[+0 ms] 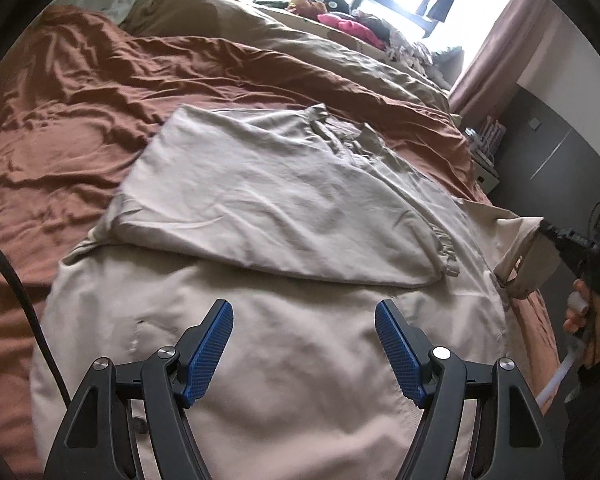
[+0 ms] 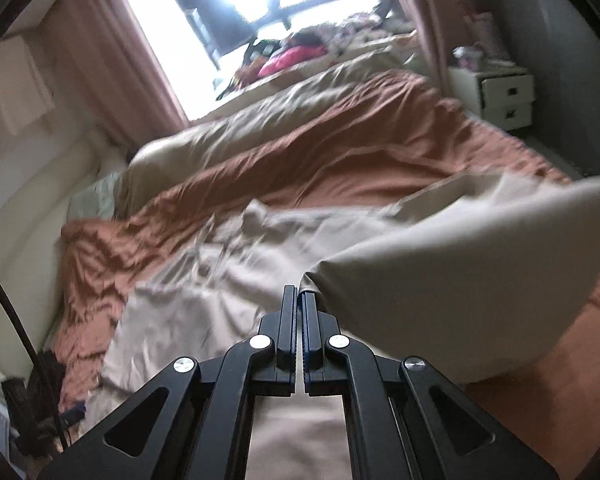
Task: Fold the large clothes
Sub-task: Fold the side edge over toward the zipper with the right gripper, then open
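A large beige garment (image 1: 260, 208) lies spread on a bed with a rust-brown cover (image 1: 80, 92). One part is folded over as a flat panel across its middle. My left gripper (image 1: 304, 344) is open and empty, its blue pads (image 1: 214, 344) just above the garment's near part. My right gripper (image 2: 300, 296) is shut on the edge of a beige sleeve or flap (image 2: 440, 272) and holds it lifted off the bed. The right gripper also shows at the right edge of the left wrist view (image 1: 548, 232), with the lifted cloth (image 1: 528, 252) hanging from it.
A beige duvet (image 1: 300, 48) lies bunched along the far side of the bed, with a pile of clothes (image 1: 356, 24) by the bright window. A white nightstand (image 2: 500, 96) stands beside the bed. A black cable (image 1: 16, 280) hangs at the left.
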`<state>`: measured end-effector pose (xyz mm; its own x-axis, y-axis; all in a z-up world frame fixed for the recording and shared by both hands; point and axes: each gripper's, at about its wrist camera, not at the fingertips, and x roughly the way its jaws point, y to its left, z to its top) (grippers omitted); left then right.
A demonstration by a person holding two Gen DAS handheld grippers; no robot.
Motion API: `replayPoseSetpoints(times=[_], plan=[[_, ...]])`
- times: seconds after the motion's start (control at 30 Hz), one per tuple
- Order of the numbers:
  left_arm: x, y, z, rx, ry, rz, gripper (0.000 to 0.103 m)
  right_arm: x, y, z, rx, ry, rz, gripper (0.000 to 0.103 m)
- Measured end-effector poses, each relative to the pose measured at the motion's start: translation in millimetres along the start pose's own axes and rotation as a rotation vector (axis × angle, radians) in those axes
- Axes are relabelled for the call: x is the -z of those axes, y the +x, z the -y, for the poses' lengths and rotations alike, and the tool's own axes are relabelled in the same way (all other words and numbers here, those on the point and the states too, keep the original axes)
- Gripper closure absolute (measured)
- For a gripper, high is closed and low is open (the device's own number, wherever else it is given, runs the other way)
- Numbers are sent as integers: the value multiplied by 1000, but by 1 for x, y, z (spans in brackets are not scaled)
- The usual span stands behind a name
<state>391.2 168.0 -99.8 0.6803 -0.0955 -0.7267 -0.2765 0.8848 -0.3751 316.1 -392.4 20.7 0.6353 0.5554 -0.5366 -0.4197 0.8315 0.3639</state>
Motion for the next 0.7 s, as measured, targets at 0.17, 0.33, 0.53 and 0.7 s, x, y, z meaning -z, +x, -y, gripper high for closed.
replayPoseSetpoints(times=[0.17,0.33,0.53,0.7], plan=[[3,-5,-24,-19,-41,-2,28,16,42,-15,0,-11,-96,103],[6,-5,-37,-19,-73,-9,28,27,95,-17,11,67,-252,103],[9,3,-24,23,-70,-23,28,45,99,-11,14,93,-310,102],[11,5,-9,37,-38,-31,28,47,67,-1,-5,91,-282,11]])
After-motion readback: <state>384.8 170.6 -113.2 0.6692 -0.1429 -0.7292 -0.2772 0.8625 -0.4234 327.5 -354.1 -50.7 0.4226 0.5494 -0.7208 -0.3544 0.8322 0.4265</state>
